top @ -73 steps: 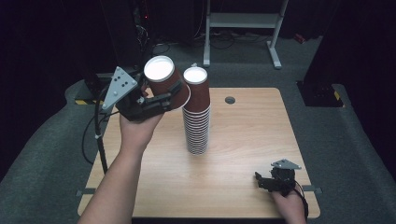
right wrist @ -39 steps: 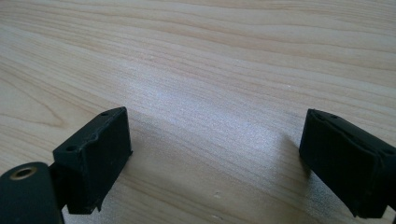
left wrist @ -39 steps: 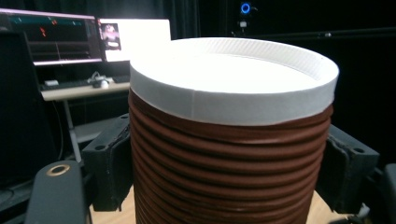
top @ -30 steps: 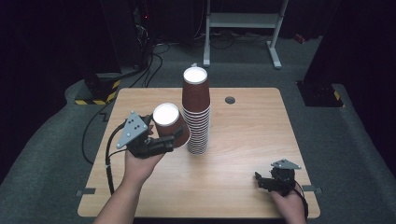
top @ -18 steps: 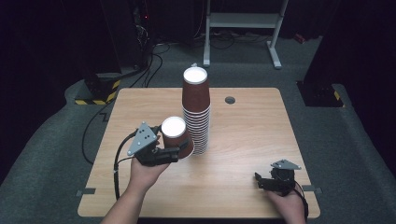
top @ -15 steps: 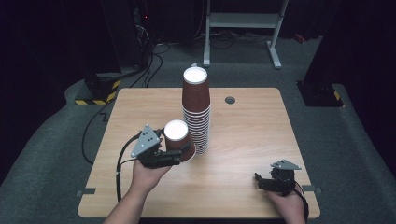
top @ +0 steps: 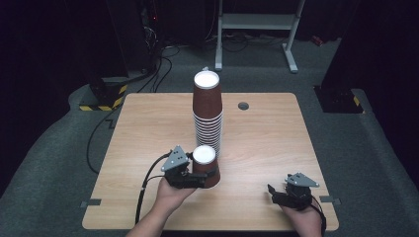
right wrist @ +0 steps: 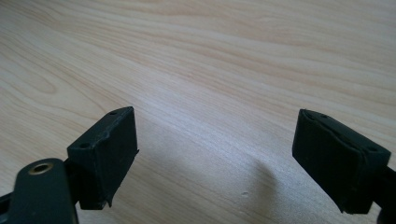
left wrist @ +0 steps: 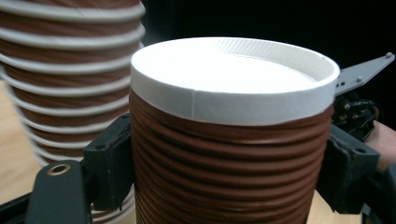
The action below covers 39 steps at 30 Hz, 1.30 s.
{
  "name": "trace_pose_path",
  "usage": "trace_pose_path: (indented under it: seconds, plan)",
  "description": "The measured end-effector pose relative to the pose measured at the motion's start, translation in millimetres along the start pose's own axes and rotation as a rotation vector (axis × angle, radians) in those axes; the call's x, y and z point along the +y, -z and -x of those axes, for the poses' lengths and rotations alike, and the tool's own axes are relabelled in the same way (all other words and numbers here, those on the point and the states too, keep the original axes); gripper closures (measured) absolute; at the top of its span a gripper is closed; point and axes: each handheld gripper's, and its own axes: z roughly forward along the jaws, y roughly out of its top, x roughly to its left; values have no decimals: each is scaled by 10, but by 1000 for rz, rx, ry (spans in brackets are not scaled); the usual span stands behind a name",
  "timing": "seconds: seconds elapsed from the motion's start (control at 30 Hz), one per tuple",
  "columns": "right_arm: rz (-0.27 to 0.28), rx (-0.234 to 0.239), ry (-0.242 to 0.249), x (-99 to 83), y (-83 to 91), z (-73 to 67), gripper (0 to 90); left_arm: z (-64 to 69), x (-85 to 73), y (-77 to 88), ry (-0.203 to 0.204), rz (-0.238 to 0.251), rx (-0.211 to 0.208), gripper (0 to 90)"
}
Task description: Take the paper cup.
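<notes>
Left gripper (top: 197,178) set an upside-down ribbed brown paper cup (top: 205,165) at the foot of the tall stack of matching cups (top: 208,116).

Its jaws clamped the cup's wall. A sideways nudge could have toppled the touching stack. The right gripper (right wrist: 212,156), empty, jaws wide though lately narrowing, hovered near the wooden table (top: 267,138)'s front edge; bare tabletop lay between the grippers.

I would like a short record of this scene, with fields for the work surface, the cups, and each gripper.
surface: wooden table
cup stack: tall stack of upside-down brown paper cups, standing near the table's middle
single cup: brown ribbed cup, upside down, white bottom up, just in front of the stack
left gripper: left gripper, jaws clamped on both sides of the single cup
right gripper: right gripper, jaws wide apart, nothing between them, near the table's front right corner; they have just been closing a little
</notes>
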Motion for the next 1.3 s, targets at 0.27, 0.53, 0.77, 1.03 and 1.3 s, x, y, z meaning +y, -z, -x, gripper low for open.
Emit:
trace_pose_path:
  seconds: [0.27, 0.53, 0.77, 1.03, 1.3]
  plan:
    - [86, 21, -1, -23, 112, -97, 207, 29, -120, -235, 91, -30, -97, 198]
    - [154, 67, 29, -29, 195, -323, 256, 73, -135, -483, 164, -42, -180, 199]
    - [203, 86, 46, -40, 241, -492, 297, 79, -145, -665, 257, -46, -257, 199]
    - [270, 104, 67, -17, 289, -608, 345, 84, -152, -771, 339, -46, -323, 200]
    - [352, 114, 84, 48, 332, -699, 349, 118, -113, -797, 391, -34, -362, 200]
